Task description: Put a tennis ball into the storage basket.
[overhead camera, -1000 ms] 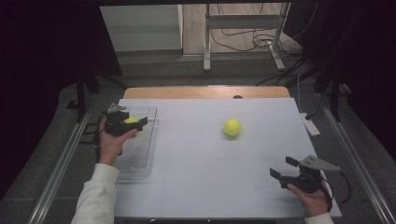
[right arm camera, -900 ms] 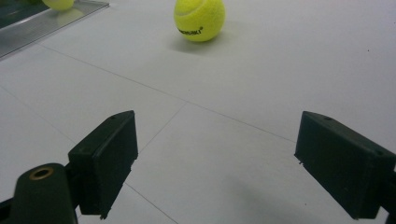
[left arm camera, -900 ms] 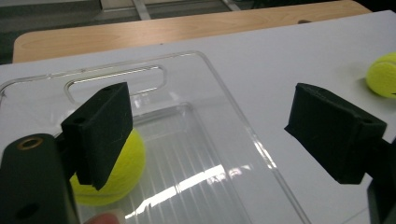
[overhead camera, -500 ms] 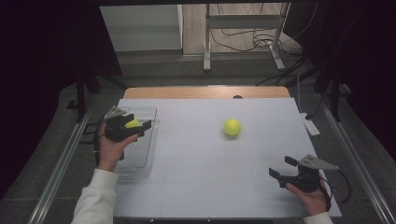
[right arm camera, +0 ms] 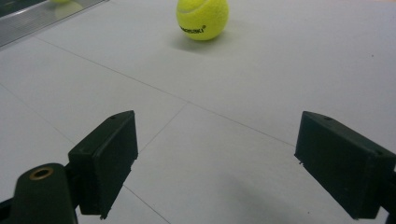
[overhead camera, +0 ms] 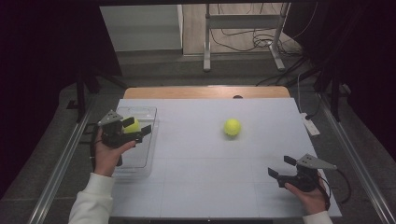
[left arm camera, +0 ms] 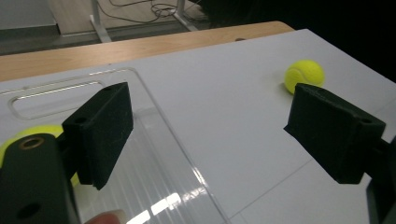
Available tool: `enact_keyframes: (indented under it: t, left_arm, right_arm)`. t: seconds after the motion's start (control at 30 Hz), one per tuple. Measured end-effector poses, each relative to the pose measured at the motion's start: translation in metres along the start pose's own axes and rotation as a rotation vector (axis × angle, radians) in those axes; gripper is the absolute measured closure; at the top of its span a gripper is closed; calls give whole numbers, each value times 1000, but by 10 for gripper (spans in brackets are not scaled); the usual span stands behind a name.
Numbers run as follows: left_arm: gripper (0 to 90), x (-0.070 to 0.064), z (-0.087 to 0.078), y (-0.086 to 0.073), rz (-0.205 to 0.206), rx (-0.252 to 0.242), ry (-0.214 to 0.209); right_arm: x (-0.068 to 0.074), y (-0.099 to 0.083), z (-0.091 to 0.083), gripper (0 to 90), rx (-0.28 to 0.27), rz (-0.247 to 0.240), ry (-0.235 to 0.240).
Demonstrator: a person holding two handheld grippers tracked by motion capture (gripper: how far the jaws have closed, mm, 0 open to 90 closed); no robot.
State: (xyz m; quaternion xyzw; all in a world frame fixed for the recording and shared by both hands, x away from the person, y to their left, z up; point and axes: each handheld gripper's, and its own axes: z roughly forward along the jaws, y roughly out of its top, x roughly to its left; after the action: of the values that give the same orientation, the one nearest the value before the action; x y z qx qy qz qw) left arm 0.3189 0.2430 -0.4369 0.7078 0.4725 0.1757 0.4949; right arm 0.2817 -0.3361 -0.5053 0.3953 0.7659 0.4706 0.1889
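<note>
My right tongs (overhead camera: 279, 169) sit nearest me, at about five o'clock on the desk (overhead camera: 201, 186), low over the white top. Their jaws stand wide apart with nothing between them; in the right gripper view there is only bare desk between the two black pads. Ahead of them, toward eleven o'clock from that hand, a loose tennis ball (overhead camera: 232, 127) rests on the desk, well apart from both tongs, a little right of the middle.

My left tongs (overhead camera: 135, 130) are at about nine o'clock, held above a clear plastic tray (overhead camera: 140, 161) that lies along the left edge of the desk. These jaws are also spread wide and grip nothing. In the left gripper view the tray's rim runs between the pads. A second tennis ball (overhead camera: 133, 125) lies in the tray, at its far end, just beside the left jaw and partly hidden behind it; I cannot tell whether the pad touches it.

Beyond the white top, at twelve o'clock, a strip of wooden desk edge (overhead camera: 201, 92) shows, then the floor with a metal stand (overhead camera: 243, 21) and cables.
</note>
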Motion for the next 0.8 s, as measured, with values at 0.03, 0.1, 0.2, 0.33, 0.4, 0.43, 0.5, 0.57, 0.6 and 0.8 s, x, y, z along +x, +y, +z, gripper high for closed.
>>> enact_keyframes:
  t: [0.03, 0.1, 0.2, 0.33, 0.4, 0.43, 0.5, 0.57, 0.6, 0.8]
  left_arm:
    - [150, -3, 0, 0, 5, 2, -11]
    - [150, -7, 0, 1, 10, 5, -14]
    - [150, -12, 0, 1, 17, 7, -29]
    - [150, -17, 1, 1, 28, 14, -41]
    - [149, -20, 3, 1, 33, 17, -49]
    - [150, -21, 4, 1, 35, 19, -51]
    - [150, -22, 5, 0, 38, 23, -55]
    - [150, -24, 7, 0, 41, 29, -60]
    - [150, -24, 8, -1, 44, 32, -60]
    - [154, -32, 15, -1, 52, 43, -77]
  right_arm:
    - [0, 0, 0, 135, -1, -4, 1]
    - [1, 0, 0, 135, 2, -7, 1]
    - [0, 0, 0, 135, -2, -5, 6]
    - [0, 0, 0, 135, -3, -6, 7]
    - [0, 0, 0, 135, -3, -6, 8]
    - [0, 0, 0, 135, -3, -6, 8]
    - [0, 0, 0, 135, -2, -6, 8]
    - [0, 0, 0, 135, -1, -7, 7]
    - [0, 0, 0, 135, -1, -7, 7]
    - [0, 0, 0, 135, 1, -8, 6]
